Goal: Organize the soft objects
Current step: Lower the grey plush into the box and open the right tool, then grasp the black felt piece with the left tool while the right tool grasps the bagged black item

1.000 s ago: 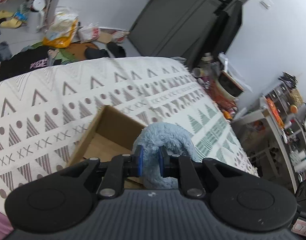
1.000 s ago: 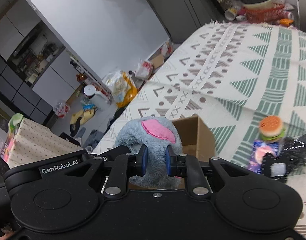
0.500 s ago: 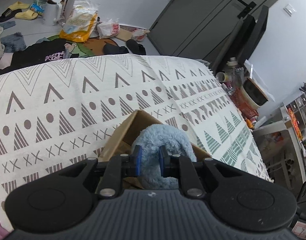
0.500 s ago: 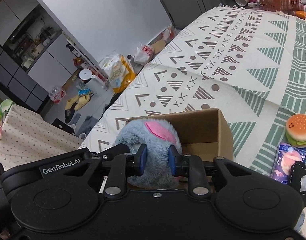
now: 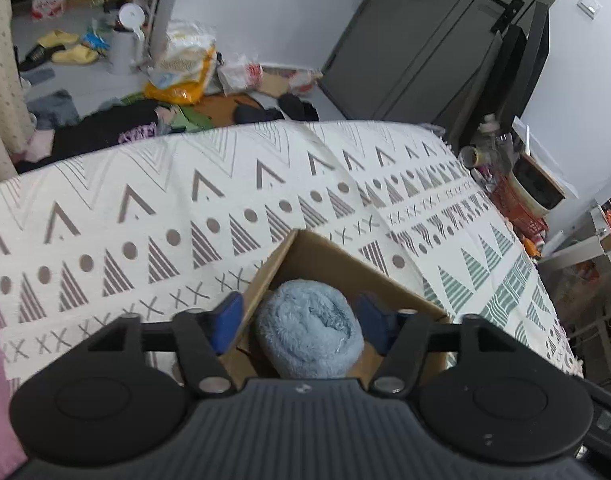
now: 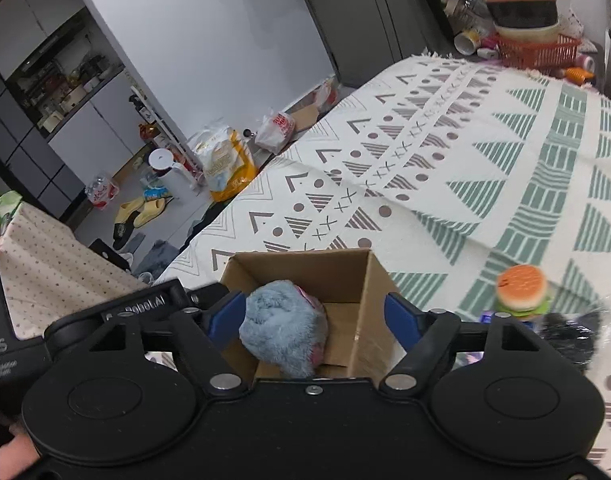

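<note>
Plush fur fills one cardboard box (image 5: 305, 256) on the patterned cloth (image 5: 145, 208): a single blue-grey soft toy (image 5: 309, 332) sits inside it, apart from the wide-spread fingers of both the left gripper (image 5: 301, 322) and the right gripper (image 6: 315, 312). Only the right wrist view shows the toy's pink patch, plus one burger-shaped squishy (image 6: 521, 288) standing right of the box beside a blurred black object (image 6: 573, 336).
</note>
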`<move>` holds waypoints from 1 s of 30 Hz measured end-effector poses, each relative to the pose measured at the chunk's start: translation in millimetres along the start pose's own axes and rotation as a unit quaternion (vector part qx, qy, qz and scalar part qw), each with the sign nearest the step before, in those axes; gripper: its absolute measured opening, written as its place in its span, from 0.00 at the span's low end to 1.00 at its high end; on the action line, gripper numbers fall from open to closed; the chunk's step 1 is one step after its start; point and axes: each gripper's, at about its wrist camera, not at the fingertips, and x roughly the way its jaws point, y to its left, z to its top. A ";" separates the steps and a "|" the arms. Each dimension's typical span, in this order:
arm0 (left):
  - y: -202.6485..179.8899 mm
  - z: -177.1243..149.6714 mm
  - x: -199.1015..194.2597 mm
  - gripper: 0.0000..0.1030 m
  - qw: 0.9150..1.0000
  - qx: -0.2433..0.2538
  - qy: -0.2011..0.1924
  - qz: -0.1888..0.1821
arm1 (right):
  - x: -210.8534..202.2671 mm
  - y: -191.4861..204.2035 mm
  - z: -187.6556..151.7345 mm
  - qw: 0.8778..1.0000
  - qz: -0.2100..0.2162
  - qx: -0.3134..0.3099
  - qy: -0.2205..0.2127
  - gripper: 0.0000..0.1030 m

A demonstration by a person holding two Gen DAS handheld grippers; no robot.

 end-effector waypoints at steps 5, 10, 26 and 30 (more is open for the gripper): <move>-12.6 -4.4 -20.5 0.81 0.999 0.020 -0.035 0.006 | -30.5 -11.3 0.5 1.000 -0.006 -0.009 -0.023 0.95; -25.2 -8.6 -31.8 0.82 0.999 0.021 -0.034 -0.002 | -59.9 -28.8 -1.3 0.999 -0.009 0.008 -0.045 1.00; -83.3 -38.3 -71.8 0.82 0.996 0.084 -0.036 -0.026 | -124.0 -102.9 -25.1 0.996 -0.038 0.027 -0.076 1.00; -99.9 -54.1 -78.1 0.82 0.994 0.098 -0.026 -0.028 | -135.5 -120.8 -31.6 0.995 -0.034 0.040 -0.079 1.00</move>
